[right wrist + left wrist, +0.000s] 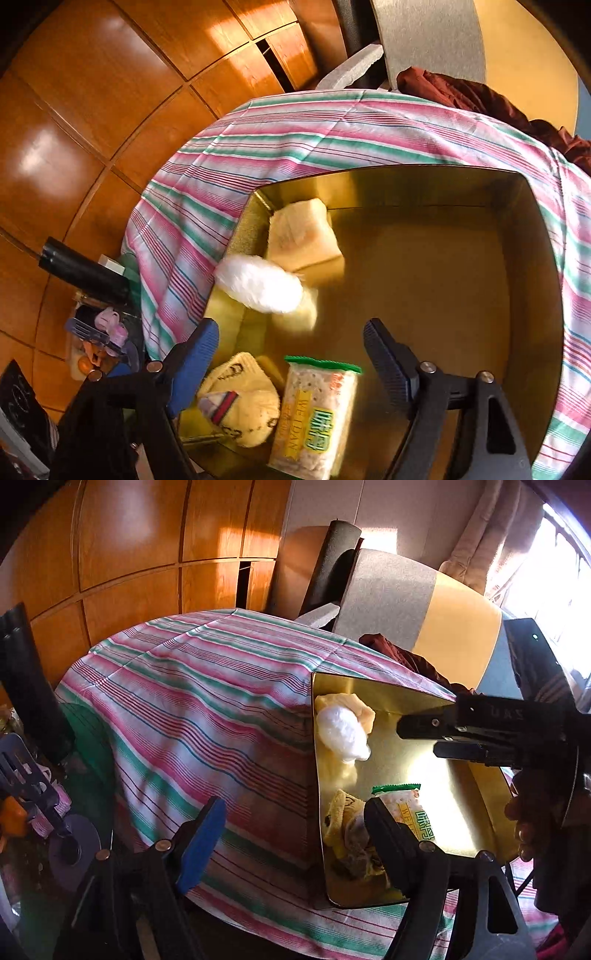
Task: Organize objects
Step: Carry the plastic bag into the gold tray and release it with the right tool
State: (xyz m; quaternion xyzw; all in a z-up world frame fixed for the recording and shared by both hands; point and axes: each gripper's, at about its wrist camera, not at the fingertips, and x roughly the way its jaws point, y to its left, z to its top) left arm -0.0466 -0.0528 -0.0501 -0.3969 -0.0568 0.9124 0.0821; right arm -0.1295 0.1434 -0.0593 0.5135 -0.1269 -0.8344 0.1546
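Although the striped cloth lies bare, everything sits in the gold box, left half. Left gripper hovers at the box's near-left corner, jaws spread, empty; its right finger overlaps the yellow hat and cracker pack. White fluff rests against the box's left wall, long axis slanting along it, overlapping the pale packet. The pack lies lengthwise between the right gripper fingers, just ahead. Right jaws spread, empty. Judgement: right gripper is nearer and better aligned with the pack.
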